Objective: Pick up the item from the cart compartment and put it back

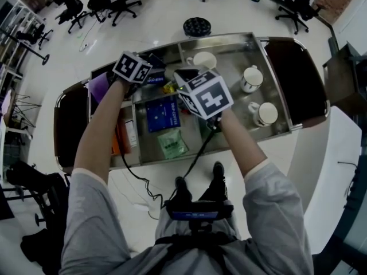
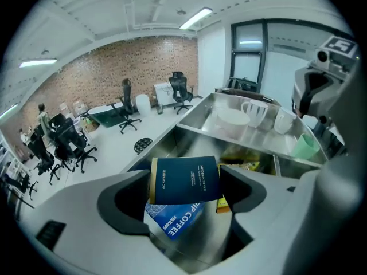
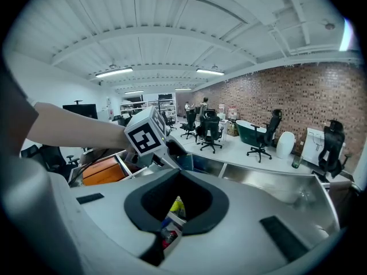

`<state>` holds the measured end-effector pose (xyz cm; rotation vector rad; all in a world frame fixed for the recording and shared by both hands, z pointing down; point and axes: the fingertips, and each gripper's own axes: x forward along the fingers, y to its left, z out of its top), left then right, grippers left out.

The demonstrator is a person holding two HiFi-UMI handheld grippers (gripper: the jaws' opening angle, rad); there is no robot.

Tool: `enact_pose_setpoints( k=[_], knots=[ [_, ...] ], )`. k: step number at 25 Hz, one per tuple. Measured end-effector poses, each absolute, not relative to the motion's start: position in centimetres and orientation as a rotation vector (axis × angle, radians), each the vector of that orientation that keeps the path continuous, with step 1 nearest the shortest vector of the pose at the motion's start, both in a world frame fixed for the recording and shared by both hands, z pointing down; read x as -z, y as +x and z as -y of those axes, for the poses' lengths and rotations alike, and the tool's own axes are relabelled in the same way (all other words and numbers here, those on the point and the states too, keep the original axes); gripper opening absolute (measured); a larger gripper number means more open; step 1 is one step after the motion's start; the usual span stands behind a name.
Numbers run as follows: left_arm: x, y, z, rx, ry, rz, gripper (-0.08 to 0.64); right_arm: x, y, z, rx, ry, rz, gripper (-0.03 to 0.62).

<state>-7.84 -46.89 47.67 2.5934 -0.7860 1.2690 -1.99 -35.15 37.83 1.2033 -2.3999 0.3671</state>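
Jaws of our left gripper (image 2: 186, 202) stand wide, clamped on one navy box (image 2: 184, 179) printed "MODERN STYLE", held above one blue "DRIP COFFEE" packet (image 2: 172, 221) in the cart (image 1: 229, 38) compartment. Our right gripper (image 3: 167, 232) is closed, empty. Three white cups (image 1: 251, 78) stand nearby.

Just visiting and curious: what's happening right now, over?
Left gripper shut on navy box, above cart. Right gripper shut on colourful sachet, close alongside. Over.
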Motion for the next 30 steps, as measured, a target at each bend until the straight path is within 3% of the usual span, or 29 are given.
enact_pose_setpoints(
  k=[19,30],
  knots=[
    [-37.3,-12.4,36.5,-0.629,2.723,1.183,0.388,-35.6,-2.4,29.6,-0.368,1.255,2.469,0.009],
    [-34.8,-15.6,27.1,-0.487,2.746,1.322,0.388,-35.6,-1.6,23.8,-0.384,1.273,2.512,0.009]
  ],
)
